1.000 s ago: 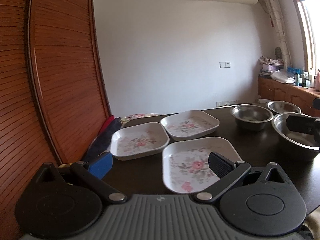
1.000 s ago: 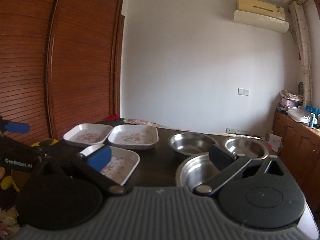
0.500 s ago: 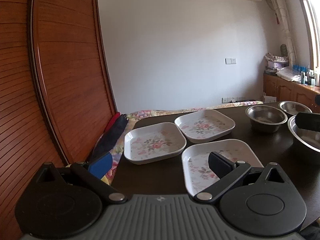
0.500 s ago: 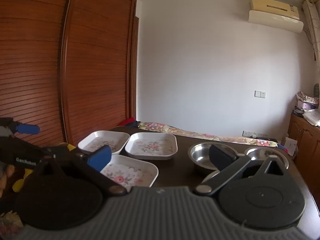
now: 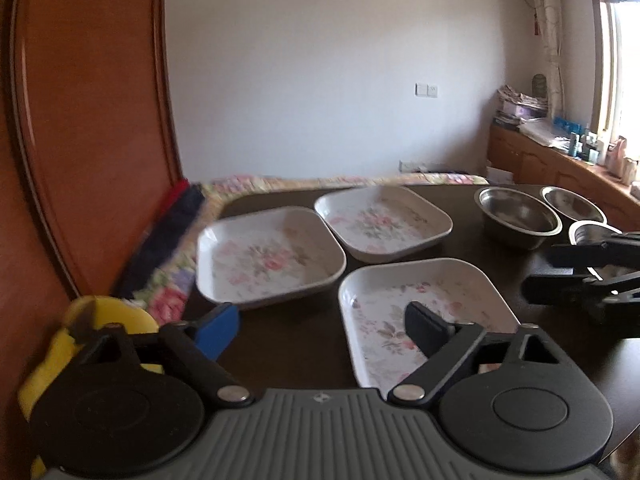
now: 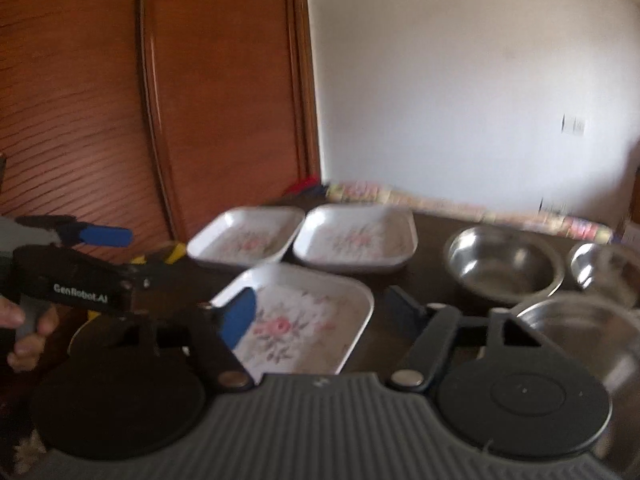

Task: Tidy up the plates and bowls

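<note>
We have three flowered plates and three steel bowls spread on the dark bench, none stacked yet. Taking the near plate (image 5: 420,304) as our landmark: a second plate (image 5: 268,256) lies just beyond it to the left, a third plate (image 5: 384,226) just beyond it in the middle, and the bowls sit to its right, the biggest bowl (image 6: 580,332) nearest us, a middle bowl (image 5: 516,216) behind that, and a small bowl (image 5: 572,204) furthest right. Our left tongs (image 5: 320,330) straddle the near plate's left rim and are narrowing, one finger over the plate's inside, the other over bare bench; nothing is pinched yet. Our right tongs (image 6: 324,312) hang above the same plate's right edge, also narrowing on nothing. We judge the step in hand to be taking the near plate to nest it in another. To do it well, we should bring one pair of tongs low enough that one finger slips under the rim, bite the rim wall squarely, and lift level so the shallow plate does not tip or scrape its neighbours.
</note>
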A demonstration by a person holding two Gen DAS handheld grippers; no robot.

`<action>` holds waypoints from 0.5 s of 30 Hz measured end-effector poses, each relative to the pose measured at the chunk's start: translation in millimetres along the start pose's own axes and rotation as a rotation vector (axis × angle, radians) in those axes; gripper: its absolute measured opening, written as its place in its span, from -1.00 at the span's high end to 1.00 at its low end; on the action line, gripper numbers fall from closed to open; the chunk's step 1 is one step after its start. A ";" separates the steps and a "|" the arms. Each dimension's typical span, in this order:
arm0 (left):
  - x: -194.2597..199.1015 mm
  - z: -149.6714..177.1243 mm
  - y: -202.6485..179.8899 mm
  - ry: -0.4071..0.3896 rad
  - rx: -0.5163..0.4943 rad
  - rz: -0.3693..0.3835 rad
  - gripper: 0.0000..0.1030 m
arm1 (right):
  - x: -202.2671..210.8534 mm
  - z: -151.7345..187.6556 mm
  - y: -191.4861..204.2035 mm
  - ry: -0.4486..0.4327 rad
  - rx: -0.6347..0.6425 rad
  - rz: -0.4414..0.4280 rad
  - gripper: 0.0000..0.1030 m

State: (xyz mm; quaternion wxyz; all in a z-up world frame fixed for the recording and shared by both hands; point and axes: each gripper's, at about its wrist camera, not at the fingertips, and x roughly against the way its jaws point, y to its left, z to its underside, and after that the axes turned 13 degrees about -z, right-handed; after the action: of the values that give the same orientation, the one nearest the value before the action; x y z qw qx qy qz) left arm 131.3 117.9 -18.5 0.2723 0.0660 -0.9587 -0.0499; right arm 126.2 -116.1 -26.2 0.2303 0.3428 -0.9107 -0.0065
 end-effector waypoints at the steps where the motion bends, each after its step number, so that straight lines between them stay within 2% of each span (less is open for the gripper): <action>1: -3.7 -0.6 0.2 0.012 0.007 0.012 -0.75 | -6.0 -1.2 -1.2 0.019 -0.012 0.001 -0.19; 3: -13.8 -2.7 3.2 0.044 0.029 0.036 -0.63 | -14.0 -1.9 -3.8 0.052 -0.020 0.009 -0.11; 12: -39.9 -10.8 7.6 0.145 0.080 0.078 -0.57 | -35.2 -12.0 -12.9 0.135 -0.112 0.014 -0.10; 15: -47.1 -10.8 7.9 0.173 0.085 0.081 -0.37 | -45.5 -14.1 -14.1 0.181 -0.121 0.037 -0.11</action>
State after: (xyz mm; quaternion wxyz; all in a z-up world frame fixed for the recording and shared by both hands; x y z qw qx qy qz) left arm 176.0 132.3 -32.6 0.3528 0.0429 -0.9347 0.0076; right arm 170.9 -96.3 -34.8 0.3317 0.3108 -0.8903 -0.0262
